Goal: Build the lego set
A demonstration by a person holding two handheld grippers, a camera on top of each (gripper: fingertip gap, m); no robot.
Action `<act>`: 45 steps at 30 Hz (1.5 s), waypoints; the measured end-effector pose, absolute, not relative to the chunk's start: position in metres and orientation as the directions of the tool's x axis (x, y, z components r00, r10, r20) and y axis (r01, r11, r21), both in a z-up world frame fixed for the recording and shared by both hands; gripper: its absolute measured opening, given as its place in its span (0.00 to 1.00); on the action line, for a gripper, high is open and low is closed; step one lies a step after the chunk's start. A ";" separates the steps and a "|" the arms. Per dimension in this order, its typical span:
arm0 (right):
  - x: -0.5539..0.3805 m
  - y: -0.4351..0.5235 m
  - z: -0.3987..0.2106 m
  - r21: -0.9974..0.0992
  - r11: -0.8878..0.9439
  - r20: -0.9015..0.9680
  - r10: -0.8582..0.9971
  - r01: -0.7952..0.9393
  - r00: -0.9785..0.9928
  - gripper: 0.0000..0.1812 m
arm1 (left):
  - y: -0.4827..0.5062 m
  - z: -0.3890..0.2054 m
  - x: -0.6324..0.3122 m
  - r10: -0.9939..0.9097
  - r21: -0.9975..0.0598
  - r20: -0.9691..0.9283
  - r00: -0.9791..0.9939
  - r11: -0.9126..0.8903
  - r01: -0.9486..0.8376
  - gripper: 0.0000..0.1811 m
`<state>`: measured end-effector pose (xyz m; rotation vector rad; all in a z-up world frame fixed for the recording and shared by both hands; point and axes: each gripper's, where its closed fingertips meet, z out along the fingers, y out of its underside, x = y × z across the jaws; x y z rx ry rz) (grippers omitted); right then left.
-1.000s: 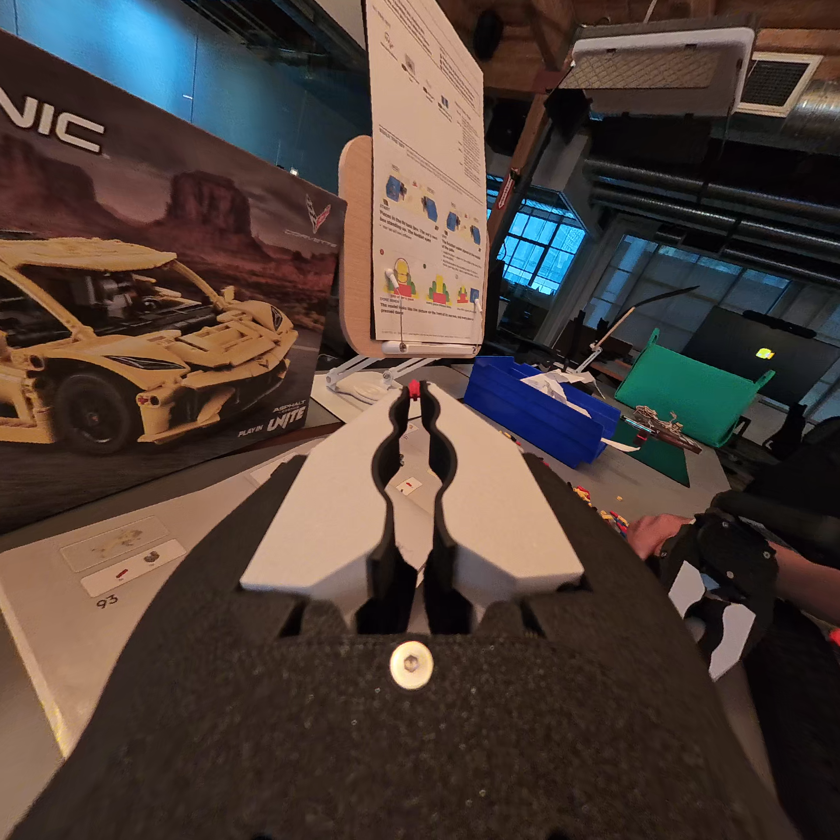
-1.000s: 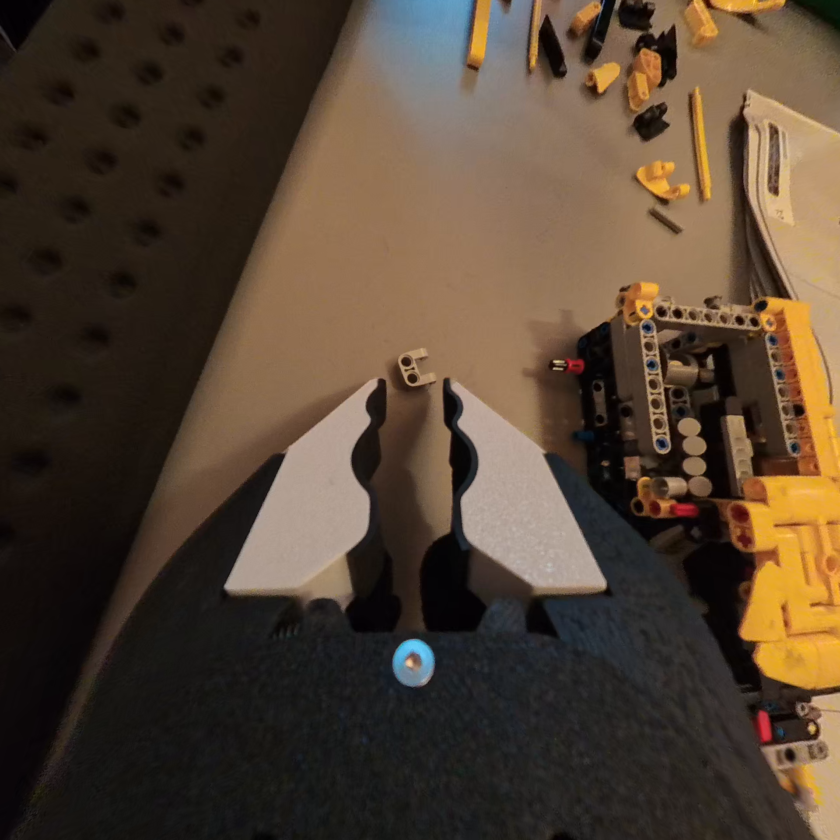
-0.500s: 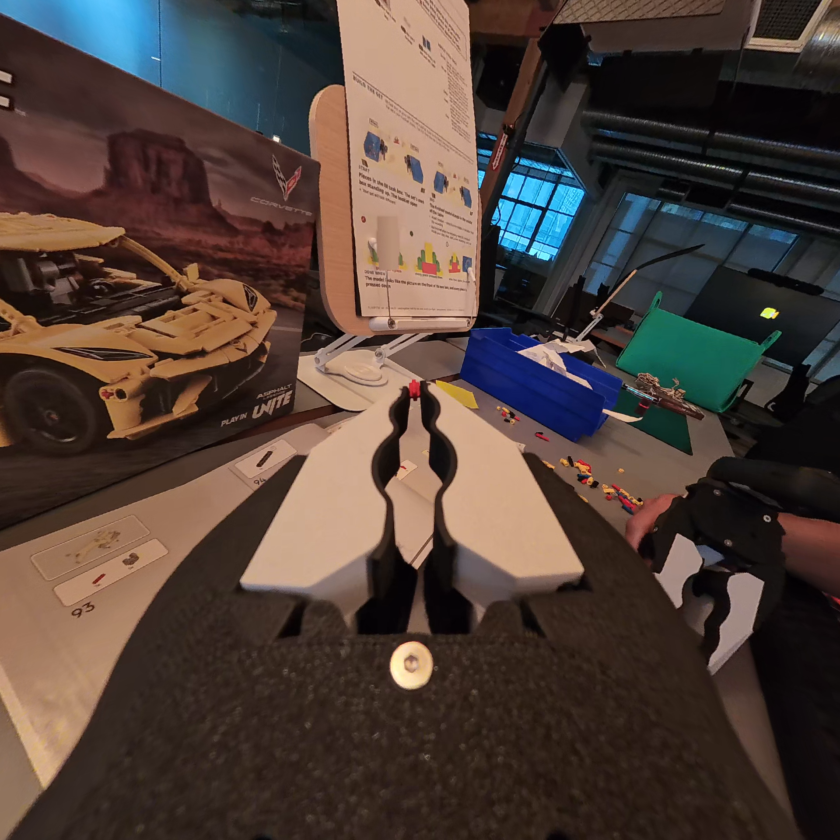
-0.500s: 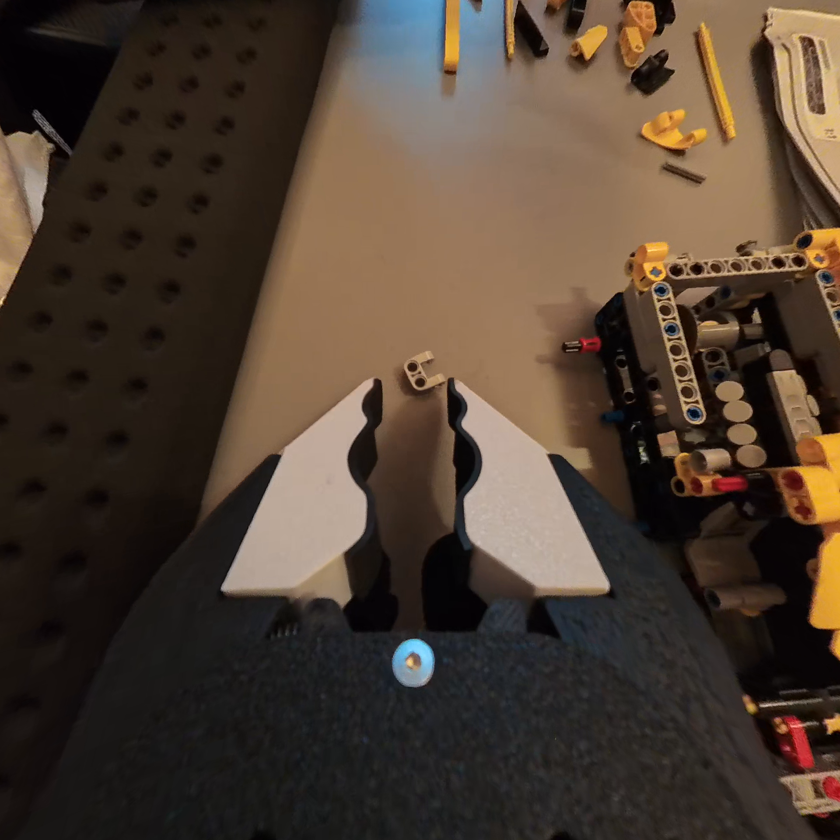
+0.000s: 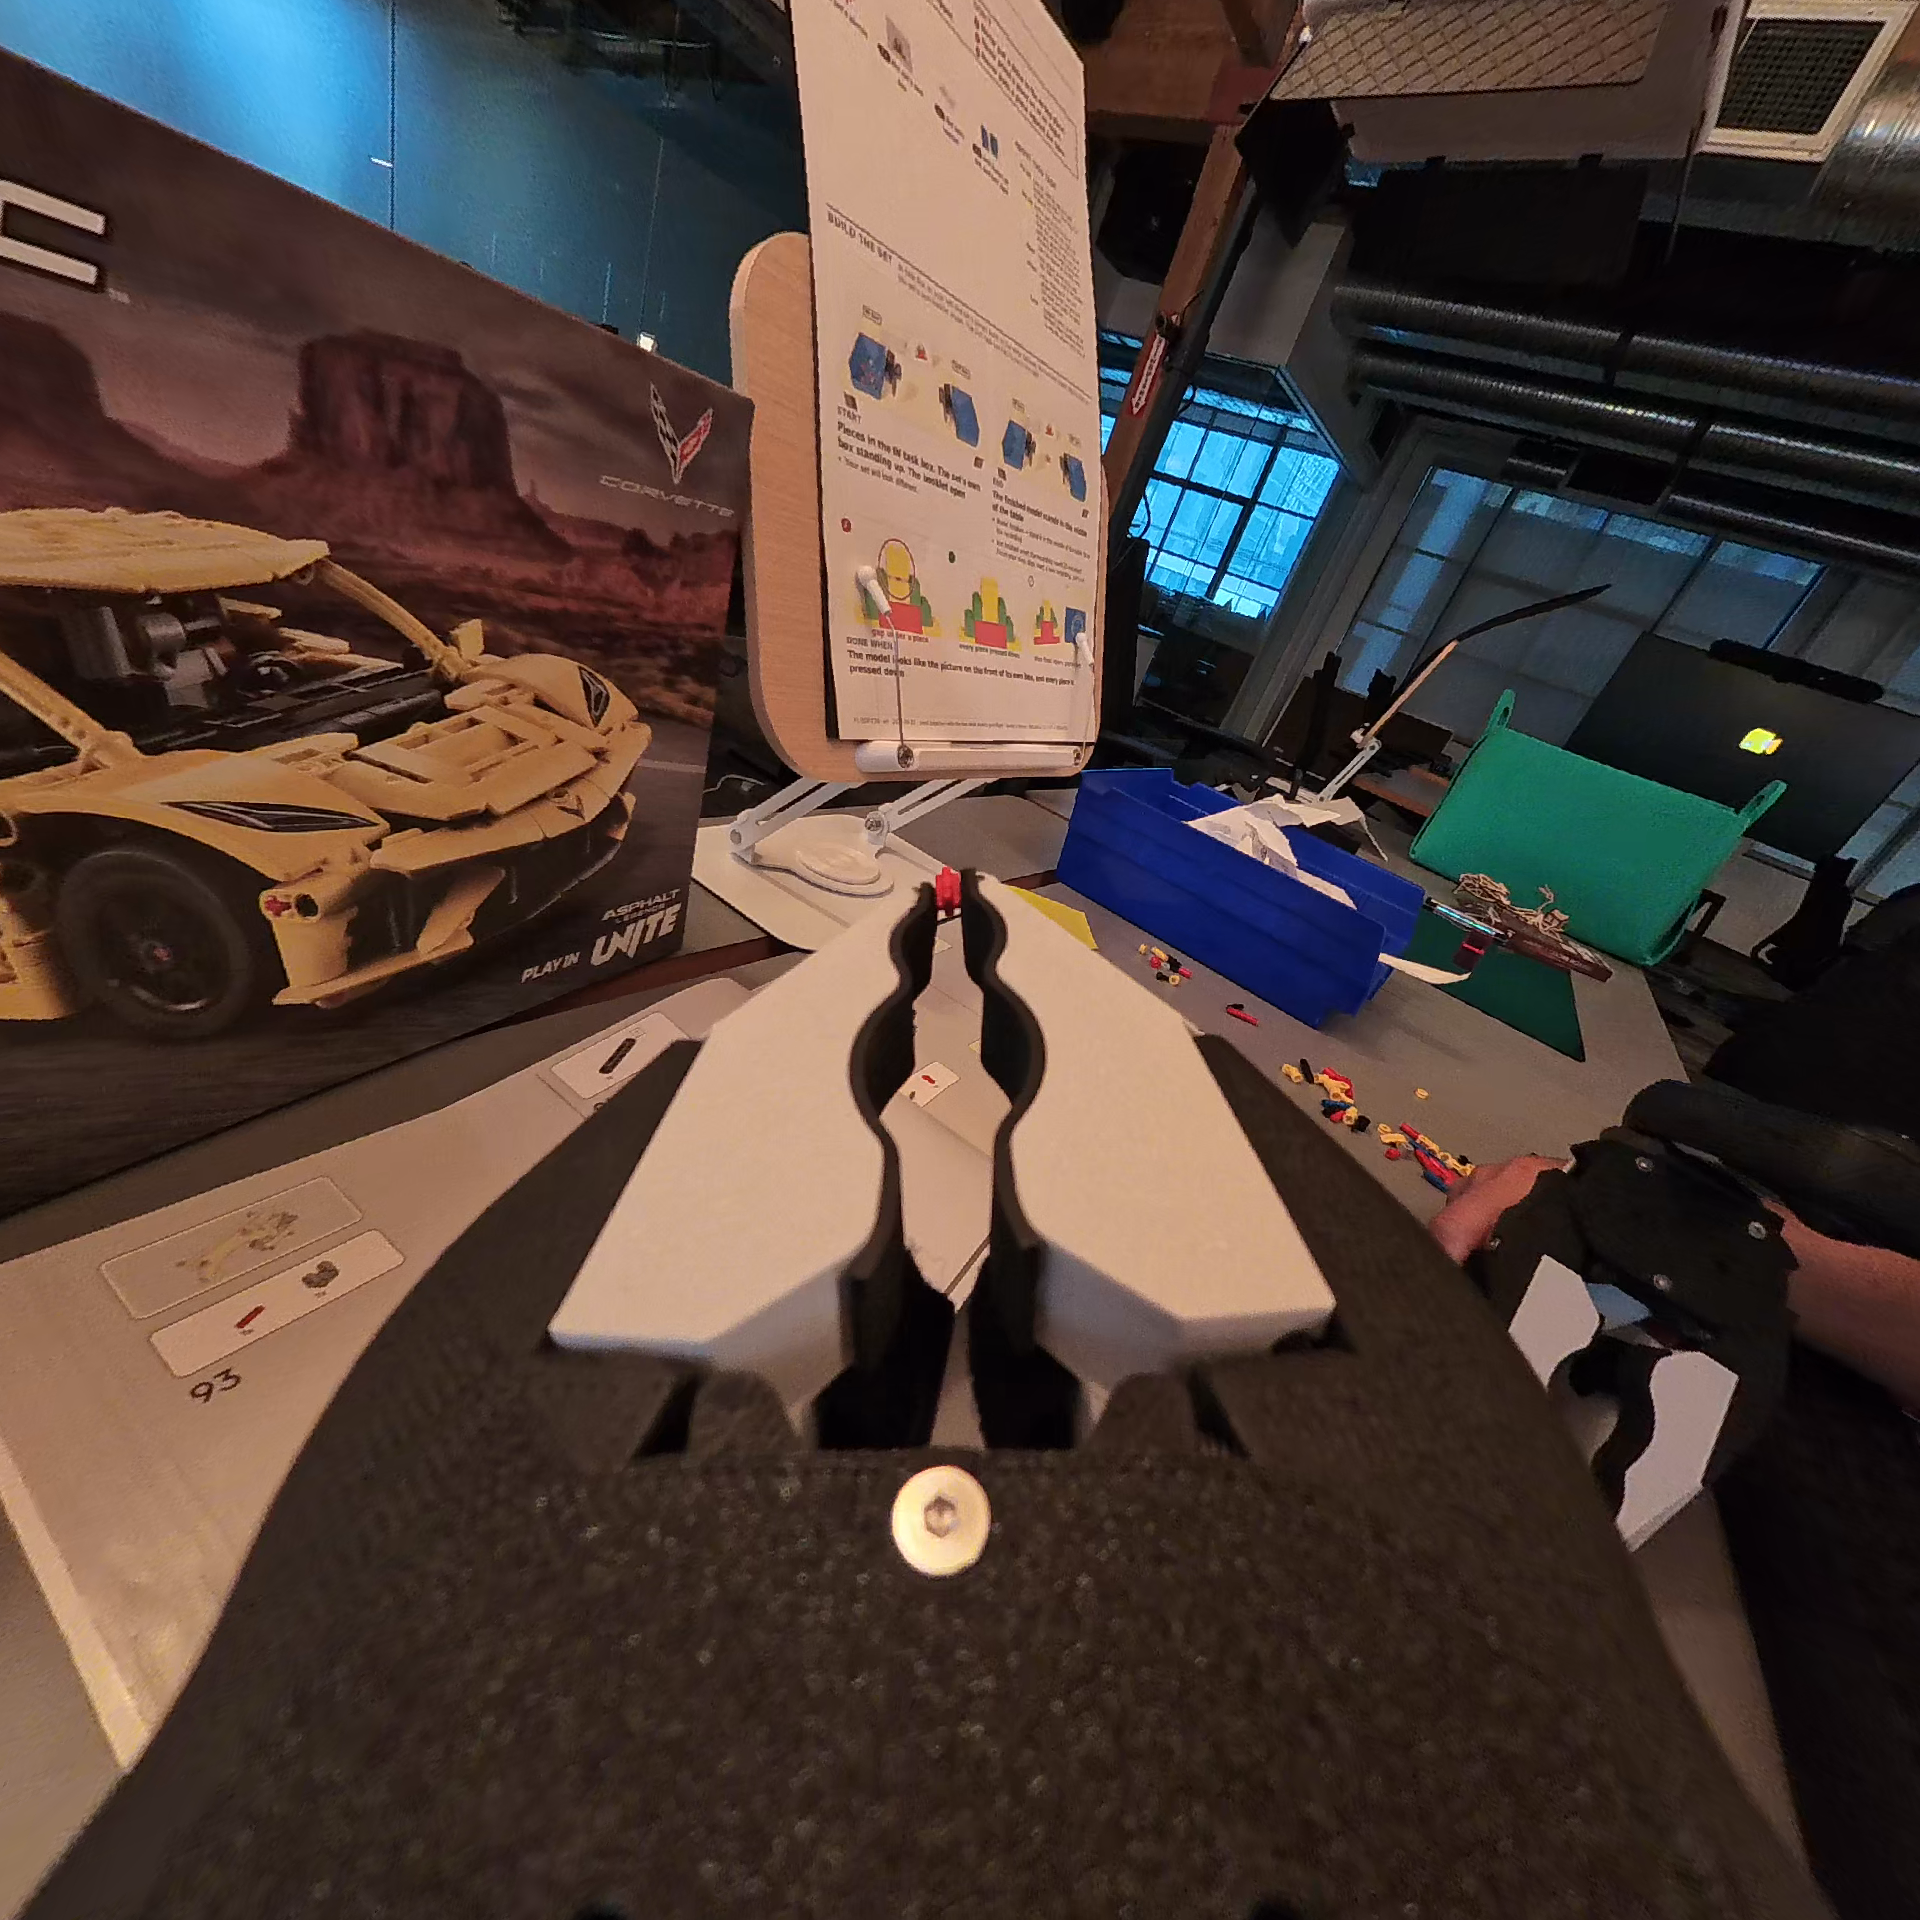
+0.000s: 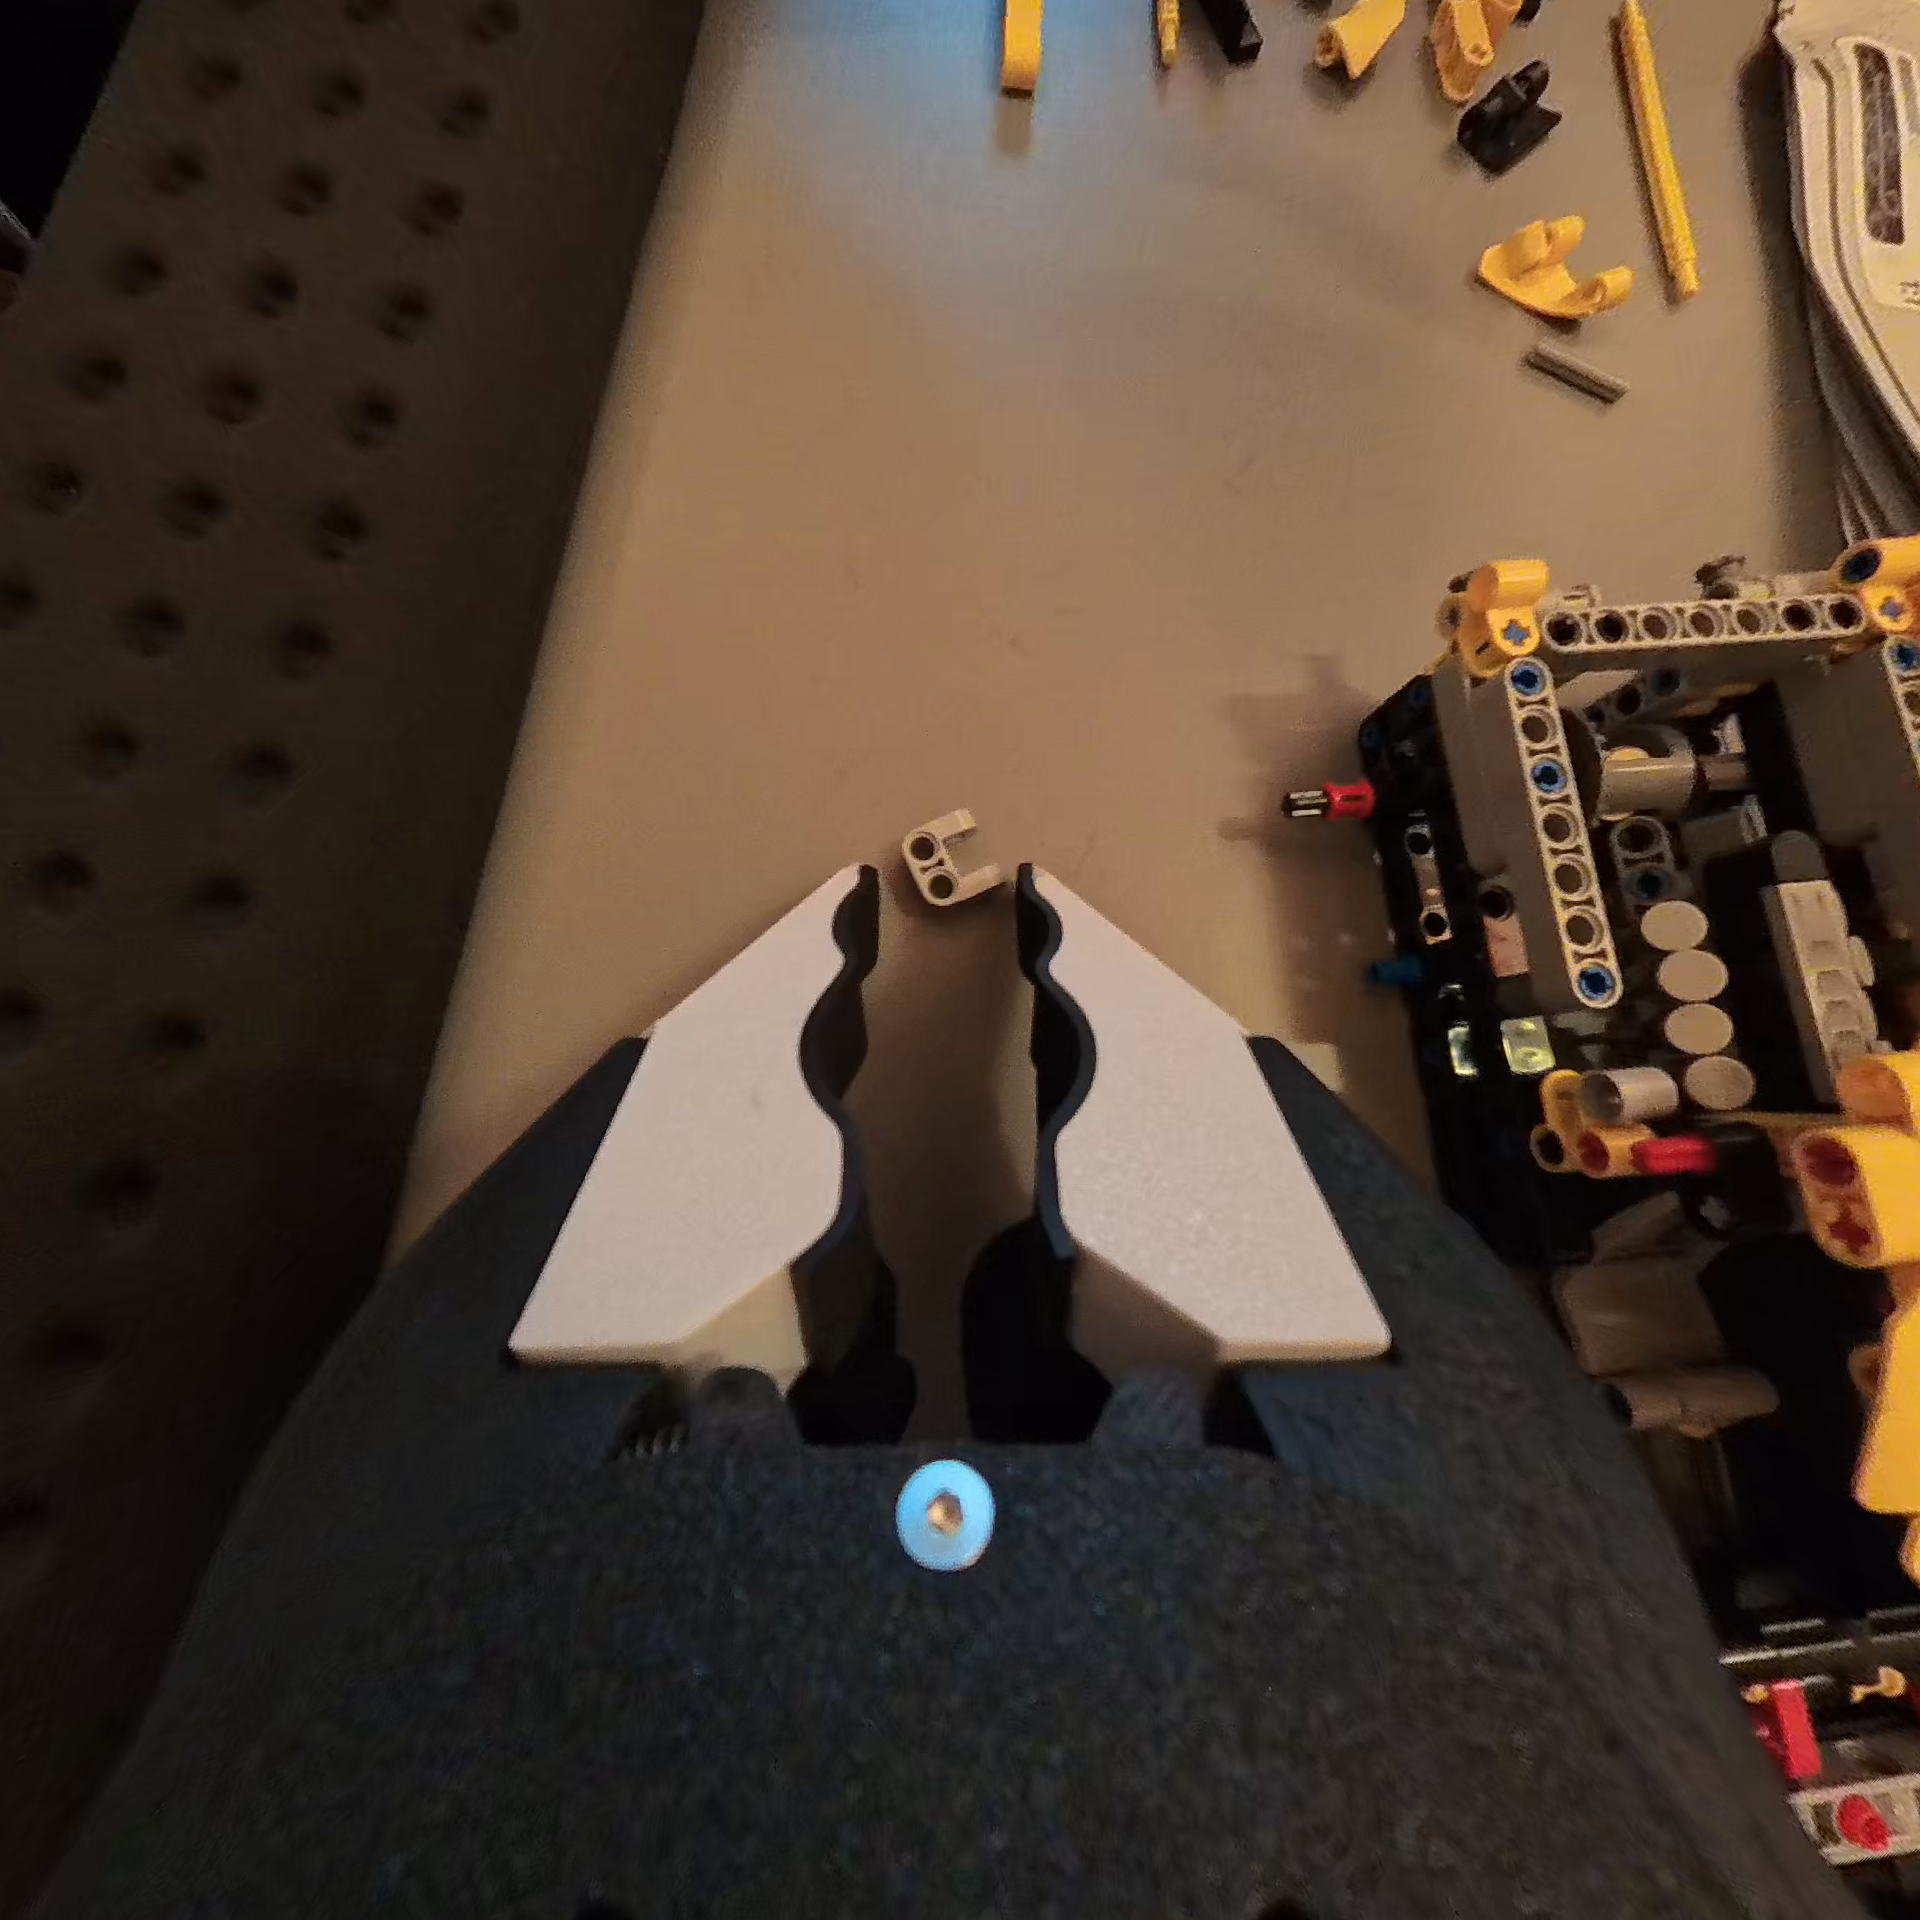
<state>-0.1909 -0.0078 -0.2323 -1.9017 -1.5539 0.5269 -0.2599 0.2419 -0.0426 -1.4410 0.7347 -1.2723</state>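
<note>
My left gripper [image 5: 948,891] is shut on a small red lego pin [image 5: 947,889] at its fingertips, held above the open instruction booklet [image 5: 260,1278]. My right gripper [image 6: 945,871] is open, pointing down at the table, with a small light grey connector piece [image 6: 948,868] lying on the table between and just past its fingertips. The partly built yellow, grey and black lego model [image 6: 1683,935] sits on the table to the right of it. The right gripper also shows in the left wrist view [image 5: 1652,1382], at the right, held by a hand.
The set's box with a yellow car picture [image 5: 312,675] stands at left. A sheet on a wooden stand [image 5: 956,436], a blue bin [image 5: 1226,894] and a green bin [image 5: 1579,831] are behind. Loose pieces [image 6: 1548,270] lie at the far side. A perforated dark panel [image 6: 208,520] runs along the left. There is about 30 centimetres between the tips of the two grippers.
The left gripper has shifted slightly with the red pin still held. The right gripper has drifted a little so the model sits farther right; the grey connector stays at its tips.
</note>
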 end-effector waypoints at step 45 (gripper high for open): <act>-0.200 -0.009 -0.230 -0.521 -0.805 -0.309 0.487 0.283 0.817 0.11 | 0.234 -0.050 -0.243 -0.918 -0.939 0.338 0.209 -0.313 0.144 0.02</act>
